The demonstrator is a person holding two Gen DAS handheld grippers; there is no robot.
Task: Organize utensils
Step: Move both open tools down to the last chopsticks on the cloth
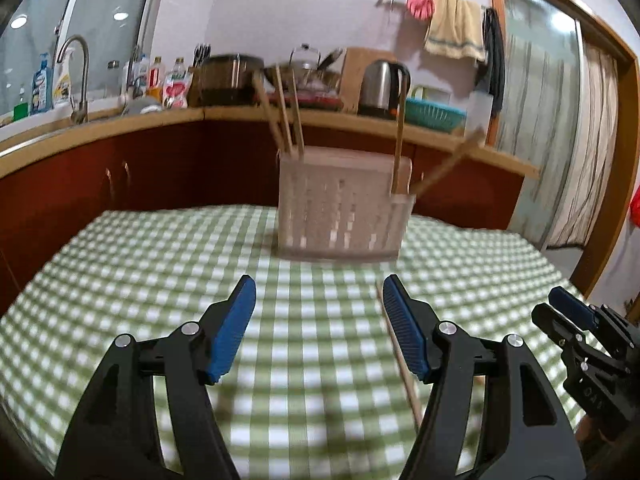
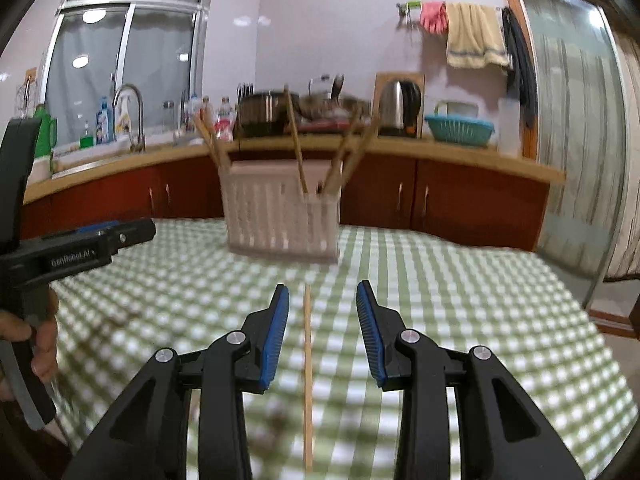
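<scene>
Several chopsticks (image 2: 298,148) already stand in the white holder (image 2: 280,216) ahead of my released, empty right claw (image 2: 322,300), while one chopstick (image 2: 307,360) lies on the table (image 2: 480,320) between its jaws, unpicked.

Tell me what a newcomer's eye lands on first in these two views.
First the white slotted utensil holder, standing at the far side of the green checked tablecloth with wooden chopsticks sticking up out of it. Next a single chopstick lying flat on the cloth, seen between the open blue pads of the right gripper. The left gripper is open too, with nothing in it.
</scene>
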